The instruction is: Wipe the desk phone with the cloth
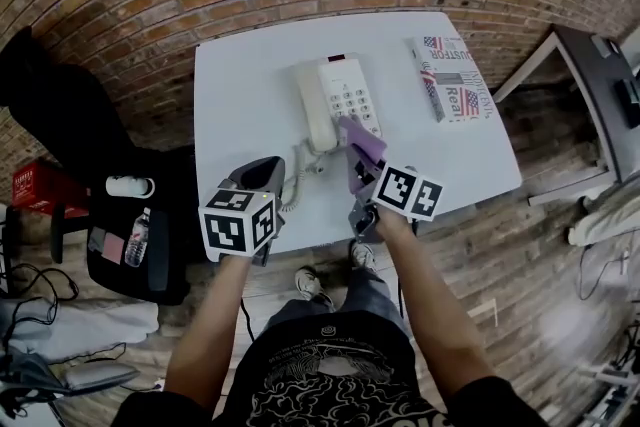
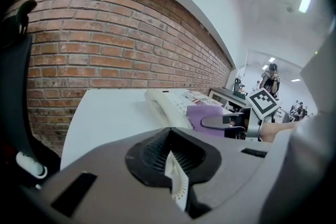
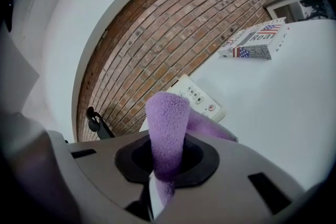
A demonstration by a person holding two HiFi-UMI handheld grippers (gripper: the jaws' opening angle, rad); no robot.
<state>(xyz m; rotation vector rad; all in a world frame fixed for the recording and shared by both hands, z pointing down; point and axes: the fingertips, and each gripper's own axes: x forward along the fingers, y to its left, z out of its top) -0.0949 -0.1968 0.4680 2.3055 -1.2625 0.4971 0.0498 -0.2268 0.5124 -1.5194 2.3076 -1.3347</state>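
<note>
The left hand-held gripper [image 1: 262,173] hovers over the near edge of the desk [image 1: 240,85]. Its jaws are together with nothing between them, and it is just beside the coiled cord [image 1: 293,191]. The white desk phone [image 1: 330,100] sits mid-desk with its handset cradled. The right hand-held gripper [image 1: 358,173] is clamped on the purple cloth [image 1: 362,141], which lies over the near end of the keypad. A printed box [image 1: 455,77] lies far right.

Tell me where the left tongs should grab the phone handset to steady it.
Probably mid-shaft of the handset, from above, on the left of the desk phone. It lies long and narrow in its cradle, so jaws span its short width. The right tongs with the cloth occupy the other side, and the coiled cord leaves its near end.
</note>
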